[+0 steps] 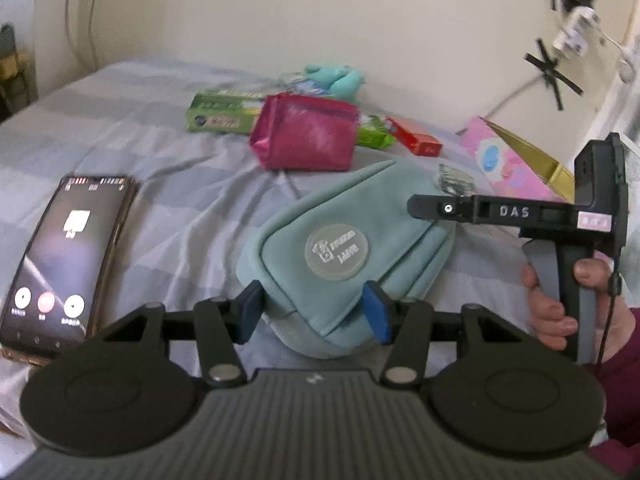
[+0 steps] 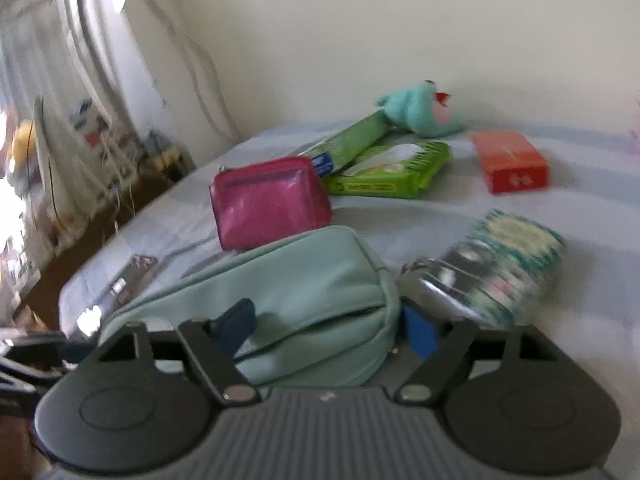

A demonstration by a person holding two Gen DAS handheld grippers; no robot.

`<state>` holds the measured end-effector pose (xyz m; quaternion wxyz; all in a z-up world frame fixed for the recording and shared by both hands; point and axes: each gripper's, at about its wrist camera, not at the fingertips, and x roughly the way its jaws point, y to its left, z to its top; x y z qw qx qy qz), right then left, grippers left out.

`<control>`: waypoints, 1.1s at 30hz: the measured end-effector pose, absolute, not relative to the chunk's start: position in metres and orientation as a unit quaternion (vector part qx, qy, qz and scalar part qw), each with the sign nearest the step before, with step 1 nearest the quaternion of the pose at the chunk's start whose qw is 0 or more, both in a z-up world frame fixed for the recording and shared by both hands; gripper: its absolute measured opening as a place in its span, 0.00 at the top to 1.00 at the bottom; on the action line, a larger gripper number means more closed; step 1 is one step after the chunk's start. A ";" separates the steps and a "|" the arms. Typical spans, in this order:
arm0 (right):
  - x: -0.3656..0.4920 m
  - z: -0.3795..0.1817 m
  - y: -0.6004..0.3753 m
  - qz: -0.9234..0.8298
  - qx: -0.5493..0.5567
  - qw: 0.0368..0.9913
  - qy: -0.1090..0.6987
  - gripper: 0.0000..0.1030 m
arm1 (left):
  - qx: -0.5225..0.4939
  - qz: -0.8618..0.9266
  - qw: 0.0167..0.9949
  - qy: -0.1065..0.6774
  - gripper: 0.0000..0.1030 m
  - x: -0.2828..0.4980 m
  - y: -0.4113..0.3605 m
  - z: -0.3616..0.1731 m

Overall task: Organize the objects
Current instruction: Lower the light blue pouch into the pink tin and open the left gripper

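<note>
Little of the organizing looks done: the things lie loose across the bed [image 1: 120, 128], and none can be seen stowed in a pouch or box. The teal pouch [image 1: 344, 256] sits at the near middle of the bed, and both claws are at it. The left claw [image 1: 316, 312] has its blue pads pressed on the pouch's near corner, clamped on the fabric. The right claw [image 2: 328, 328] straddles the pouch's end with its pads spread wider; one pad sits on the fabric, the other just beside the end, and a firm grip cannot be told through the blur. The pouch is soft, matte, roughly triangular, with a round pale badge on its face and a flap or zip line along one side; whether it is open is not shown. At 12 o'clock from it lies a magenta pouch [image 1: 306, 132], beyond that green packets [image 1: 224, 114], a teal plush toy [image 1: 336, 78] and an orange box [image 1: 416, 136]. At 9 o'clock lies a phone [image 1: 64, 260]; at 2 o'clock a pink box [image 1: 504, 160].
</note>
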<state>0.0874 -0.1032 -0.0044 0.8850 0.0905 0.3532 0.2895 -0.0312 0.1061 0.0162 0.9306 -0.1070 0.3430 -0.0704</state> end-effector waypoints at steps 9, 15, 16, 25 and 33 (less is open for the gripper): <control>0.034 0.048 -0.201 0.169 0.115 0.959 0.198 0.28 | -0.038 -0.171 0.948 0.266 0.46 0.017 0.034 0.077; 0.016 0.064 -0.307 0.016 0.132 0.982 0.137 0.25 | 0.022 -0.273 0.934 0.229 0.46 0.079 -0.082 0.093; 0.015 0.063 -0.324 -0.009 0.135 0.982 0.134 0.24 | 0.032 -0.287 0.929 0.230 0.46 0.090 -0.104 0.093; 0.038 0.022 -0.411 -0.146 0.159 0.963 0.163 0.05 | 0.085 -0.278 0.916 0.275 0.43 0.147 -0.212 0.056; -0.005 0.025 -0.380 -0.177 0.156 0.971 0.037 0.02 | 0.069 -0.279 0.925 0.247 0.34 0.110 -0.162 0.073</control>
